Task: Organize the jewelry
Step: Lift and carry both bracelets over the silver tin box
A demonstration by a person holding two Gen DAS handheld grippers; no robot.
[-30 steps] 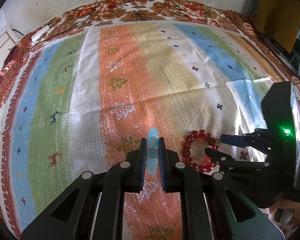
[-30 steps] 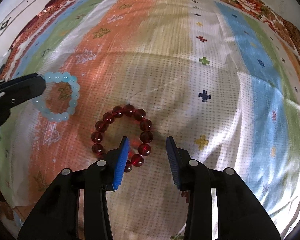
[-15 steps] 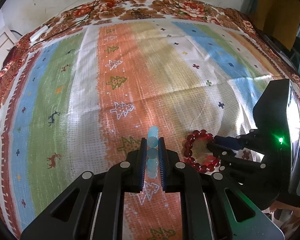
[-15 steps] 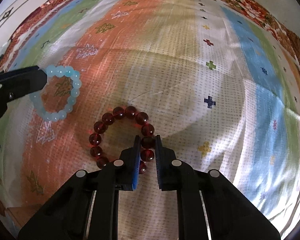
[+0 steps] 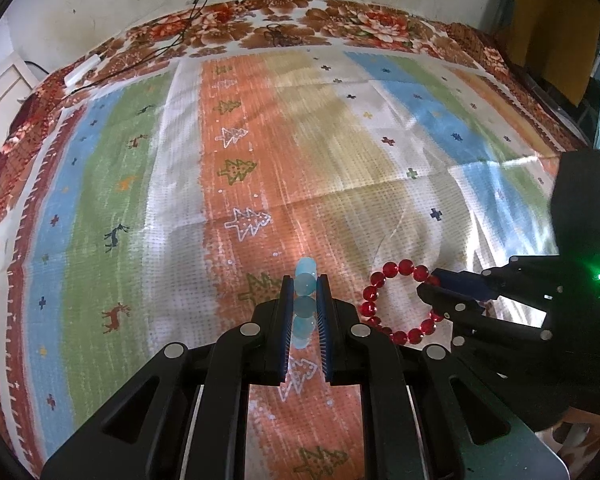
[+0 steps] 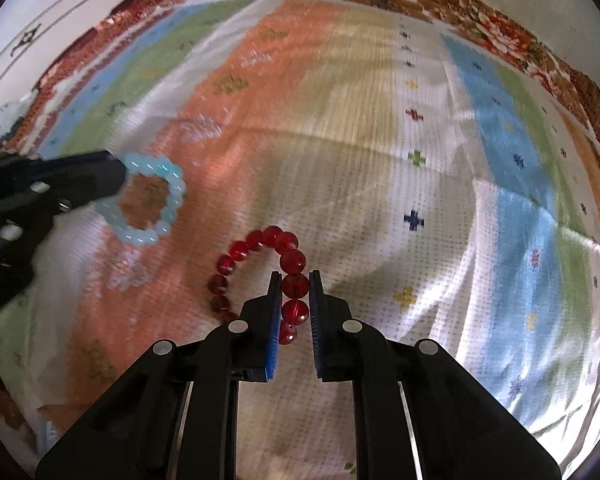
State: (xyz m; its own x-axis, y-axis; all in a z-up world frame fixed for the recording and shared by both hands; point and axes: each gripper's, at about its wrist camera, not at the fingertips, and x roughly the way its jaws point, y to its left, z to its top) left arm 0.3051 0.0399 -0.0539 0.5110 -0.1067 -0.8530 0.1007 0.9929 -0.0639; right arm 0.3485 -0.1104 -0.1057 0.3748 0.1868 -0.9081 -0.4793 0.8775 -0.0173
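My left gripper [image 5: 304, 284] is shut on a pale blue bead bracelet [image 5: 305, 304], seen edge-on between the pads and held just above the striped cloth. It also shows in the right wrist view [image 6: 156, 204] as a ring hanging from the left gripper [image 6: 112, 172]. My right gripper [image 6: 295, 280] is shut on a dark red bead bracelet [image 6: 260, 268], which hangs tilted off the cloth. In the left wrist view the red bracelet [image 5: 380, 304] shows as a ring at the tips of the right gripper [image 5: 432, 282].
A striped cloth with tree and deer motifs [image 5: 260, 140] covers the bed, with a floral border [image 5: 300, 32] at the far side. Black cables [image 5: 188, 12] and a white cabinet [image 5: 0, 92] lie at the far left. A dark object [image 5: 548, 20] stands at the far right.
My right gripper closed on the red bracelet and lifted it off the cloth. My left gripper still holds the blue bracelet, slightly higher.
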